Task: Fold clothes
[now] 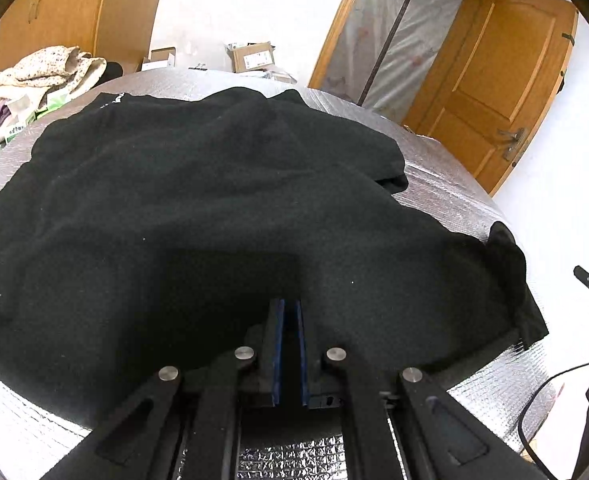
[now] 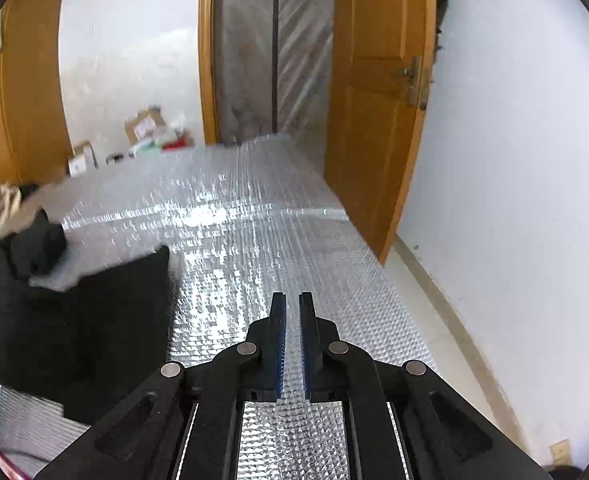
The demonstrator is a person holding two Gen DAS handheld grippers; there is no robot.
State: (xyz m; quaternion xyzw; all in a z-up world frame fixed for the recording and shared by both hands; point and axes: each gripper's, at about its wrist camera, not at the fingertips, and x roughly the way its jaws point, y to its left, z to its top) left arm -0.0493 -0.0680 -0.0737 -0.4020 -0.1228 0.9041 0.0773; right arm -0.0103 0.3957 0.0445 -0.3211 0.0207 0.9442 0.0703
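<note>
Pinching a fold of the black garment (image 1: 198,208) between nearly closed jaws, the left gripper (image 1: 290,308) sits at the cloth's six o'clock edge. That garment spreads across the silver quilted mat (image 1: 446,184). With jaws slightly parted on nothing, the right gripper (image 2: 292,304) hangs over bare mat (image 2: 254,220), garment (image 2: 94,312) at nine o'clock. At one o'clock stands a wooden door (image 2: 374,120).

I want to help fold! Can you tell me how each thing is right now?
black garment: spread out, wrinkled, not folded yet.
left gripper: nearly shut, over the garment.
right gripper: slightly open, holding nothing, above the silver mat.
wooden door: open.
floral cloth pile: crumpled.
</note>
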